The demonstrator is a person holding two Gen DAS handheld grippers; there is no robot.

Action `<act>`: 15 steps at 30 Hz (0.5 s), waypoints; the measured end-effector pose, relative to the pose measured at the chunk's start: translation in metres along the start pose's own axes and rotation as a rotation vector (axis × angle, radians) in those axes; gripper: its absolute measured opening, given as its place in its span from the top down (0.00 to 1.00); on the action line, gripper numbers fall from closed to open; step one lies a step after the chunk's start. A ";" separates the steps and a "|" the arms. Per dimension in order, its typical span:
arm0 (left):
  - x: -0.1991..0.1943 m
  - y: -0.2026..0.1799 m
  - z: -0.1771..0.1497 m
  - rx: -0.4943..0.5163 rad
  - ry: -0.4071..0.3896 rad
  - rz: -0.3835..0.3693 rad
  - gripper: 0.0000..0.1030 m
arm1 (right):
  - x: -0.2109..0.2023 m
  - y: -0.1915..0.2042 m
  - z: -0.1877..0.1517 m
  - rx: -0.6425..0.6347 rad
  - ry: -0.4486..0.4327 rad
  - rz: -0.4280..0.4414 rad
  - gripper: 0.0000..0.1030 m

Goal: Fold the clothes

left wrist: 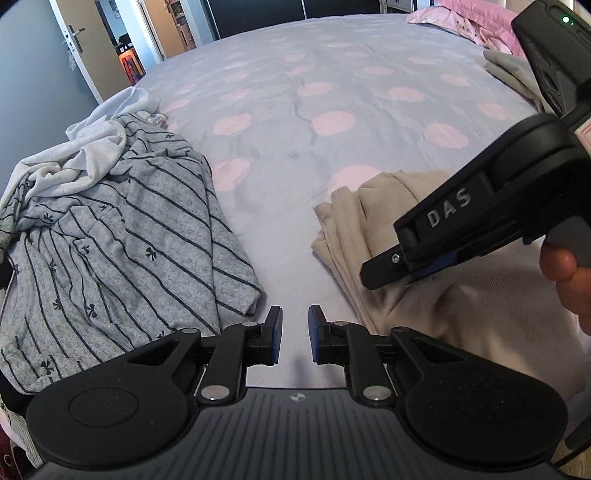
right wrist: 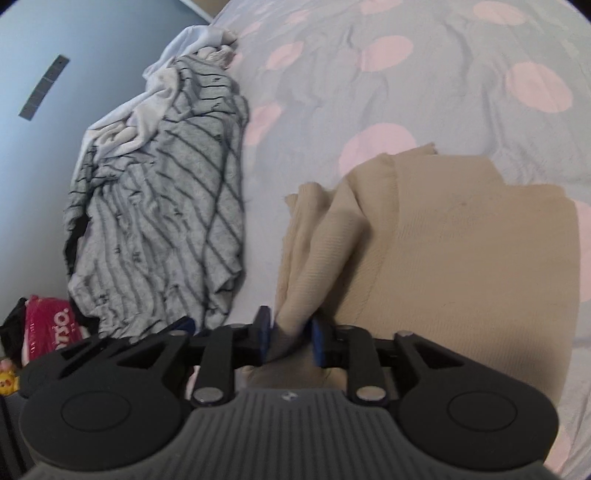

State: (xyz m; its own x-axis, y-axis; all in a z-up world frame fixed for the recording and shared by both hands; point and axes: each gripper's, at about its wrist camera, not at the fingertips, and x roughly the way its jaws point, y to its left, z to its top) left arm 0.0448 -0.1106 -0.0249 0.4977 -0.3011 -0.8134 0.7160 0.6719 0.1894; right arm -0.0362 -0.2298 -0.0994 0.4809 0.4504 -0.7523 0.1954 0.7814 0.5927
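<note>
A beige garment (left wrist: 373, 221) lies partly folded on the bed, right of centre; it also shows in the right wrist view (right wrist: 461, 236). My right gripper (right wrist: 290, 332) has a bunched fold of this beige garment between its blue pads; in the left wrist view it (left wrist: 391, 269) reaches in from the right over the cloth. My left gripper (left wrist: 295, 328) hovers open and empty above bare bedspread between the beige garment and a grey striped garment (left wrist: 122, 236), which also shows in the right wrist view (right wrist: 166, 206).
A white garment (left wrist: 88, 147) lies crumpled on the striped one at the bed's left edge. The lilac bedspread with pink dots (left wrist: 314, 92) spreads beyond. Pink pillows (left wrist: 476, 18) and a folded grey cloth (left wrist: 513, 74) lie far right. A door (left wrist: 85, 40) stands at the left.
</note>
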 end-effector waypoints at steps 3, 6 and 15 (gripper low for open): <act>-0.003 0.001 0.001 -0.008 -0.006 0.010 0.87 | -0.021 0.008 0.002 -0.036 -0.048 0.031 0.69; -0.014 0.003 0.002 -0.031 -0.038 -0.009 0.87 | -0.044 0.008 0.000 -0.075 -0.099 0.009 0.68; -0.043 -0.019 -0.001 -0.025 -0.174 -0.258 0.87 | -0.073 -0.007 -0.054 -0.288 -0.085 -0.122 0.72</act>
State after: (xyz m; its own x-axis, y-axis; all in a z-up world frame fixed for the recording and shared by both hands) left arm 0.0094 -0.1097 0.0065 0.3790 -0.5740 -0.7259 0.8186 0.5737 -0.0262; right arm -0.1190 -0.2445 -0.0643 0.5406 0.3181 -0.7788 0.0115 0.9229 0.3849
